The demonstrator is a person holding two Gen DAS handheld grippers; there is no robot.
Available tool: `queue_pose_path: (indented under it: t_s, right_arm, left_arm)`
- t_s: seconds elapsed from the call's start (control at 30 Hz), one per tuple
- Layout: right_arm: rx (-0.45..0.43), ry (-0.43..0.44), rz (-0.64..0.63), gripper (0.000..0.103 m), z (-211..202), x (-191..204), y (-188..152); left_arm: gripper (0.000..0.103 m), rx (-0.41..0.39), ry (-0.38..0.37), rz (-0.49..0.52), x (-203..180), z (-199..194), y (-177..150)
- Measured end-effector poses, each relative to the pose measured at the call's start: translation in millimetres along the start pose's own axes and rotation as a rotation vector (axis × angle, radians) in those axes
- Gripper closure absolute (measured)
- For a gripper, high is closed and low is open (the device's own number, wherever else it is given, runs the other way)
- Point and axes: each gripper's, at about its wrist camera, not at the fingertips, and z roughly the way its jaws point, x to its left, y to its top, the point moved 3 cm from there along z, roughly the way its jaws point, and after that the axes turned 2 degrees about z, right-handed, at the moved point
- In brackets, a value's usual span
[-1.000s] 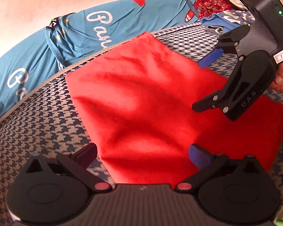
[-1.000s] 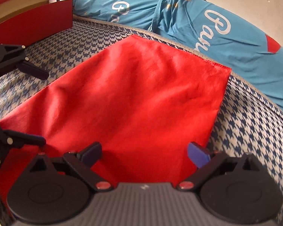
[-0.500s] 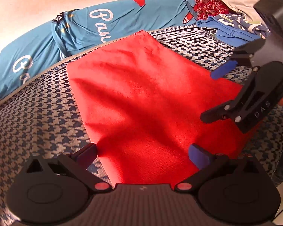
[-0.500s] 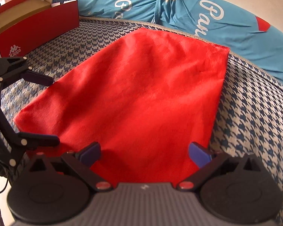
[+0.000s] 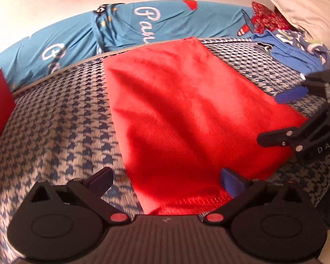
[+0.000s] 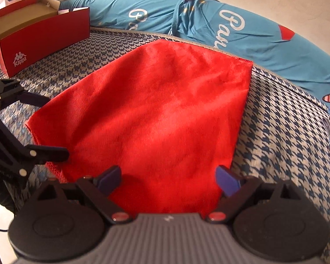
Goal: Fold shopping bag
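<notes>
A red cloth shopping bag [image 5: 187, 114] [image 6: 160, 114] lies flat on the houndstooth bed cover [image 5: 55, 121], with its far end against the blue bolster. My left gripper [image 5: 166, 177] is open over the bag's near left corner, and only one finger is above the cloth. In the right wrist view the left gripper [image 6: 46, 125] stands open at the bag's left edge. My right gripper [image 6: 168, 176] hovers over the near right corner with its jaws closing. The bag's edge lies below and between them, and the pads do not press on it. The left wrist view shows the right gripper [image 5: 279, 116] at the right.
A red Kappa shoebox [image 6: 41, 37] stands open at the back left. A blue bolster with white lettering [image 5: 143, 28] runs along the wall. Blue clothes [image 5: 297, 50] and a pale pillow [image 5: 297, 4] lie at the back right. The bed's edge is close under both grippers.
Both grippers have drawn back toward the bag's near edge, so more of the bag and bed shows. The right gripper has slid to the right edge of the left wrist view.
</notes>
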Motion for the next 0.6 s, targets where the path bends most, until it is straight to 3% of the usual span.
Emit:
queue_pose_path:
  t_s: [0.1, 0.2, 0.27, 0.3, 0.6]
  right_arm:
    - [-0.030, -0.011, -0.012, 0.016, -2, 5, 2]
    - [-0.073, -0.017, -0.030, 0.030, -13, 7, 1]
    - [-0.074, 0.015, -0.029, 0.045, -18, 8, -1]
    - [-0.076, 0.033, -0.033, 0.047, -21, 9, -3]
    - [-0.072, 0.155, -0.106, 0.049, -34, 18, -6]
  left_arm:
    - [0.000, -0.002, 0.002, -0.018, 0, -2, -3]
    - [0.000, -0.002, -0.002, -0.052, 3, -4, -7]
    - [0.000, -0.006, -0.001, -0.057, 4, -5, -8]
    - [0.000, -0.008, 0.003, -0.053, 4, -5, -8]
    - [0.000, -0.033, 0.018, 0.017, -4, -14, -11]
